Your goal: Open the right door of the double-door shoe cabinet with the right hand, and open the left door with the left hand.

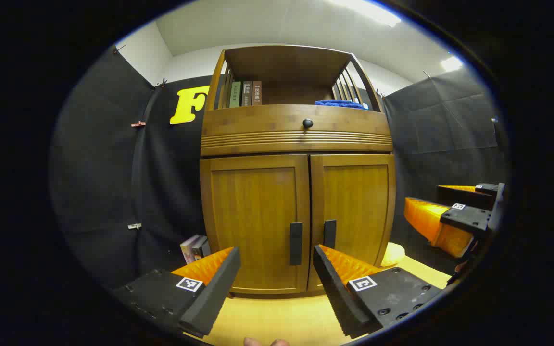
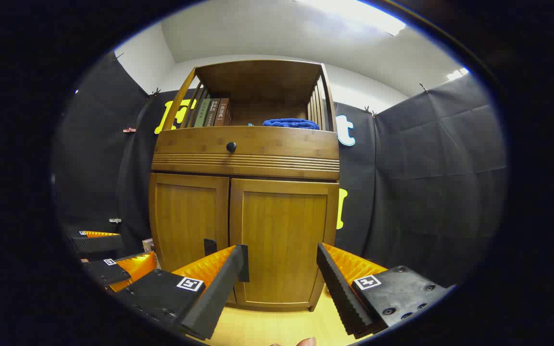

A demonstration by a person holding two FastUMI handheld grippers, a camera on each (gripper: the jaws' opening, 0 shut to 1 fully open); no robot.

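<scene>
The shoe cabinet (image 1: 297, 192) fills the centre of your left gripper view, both doors closed — left door (image 1: 253, 221), right door (image 1: 356, 211). Your left gripper (image 1: 277, 283) sits at the bottom with jaws spread, gripping nothing. Your right gripper (image 2: 282, 283) — jaws likewise spread and empty — faces the right door (image 2: 282, 245) at lower centre.

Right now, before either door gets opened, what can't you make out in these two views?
- Inside the cabinet: hidden behind both shut doors.
- Right door's handle, right gripper view: partly covered by the right gripper and its finger.
- Book spines on the top shelf: print too small.
- Books beside the cabinet, left gripper view: partly behind the left gripper.
</scene>
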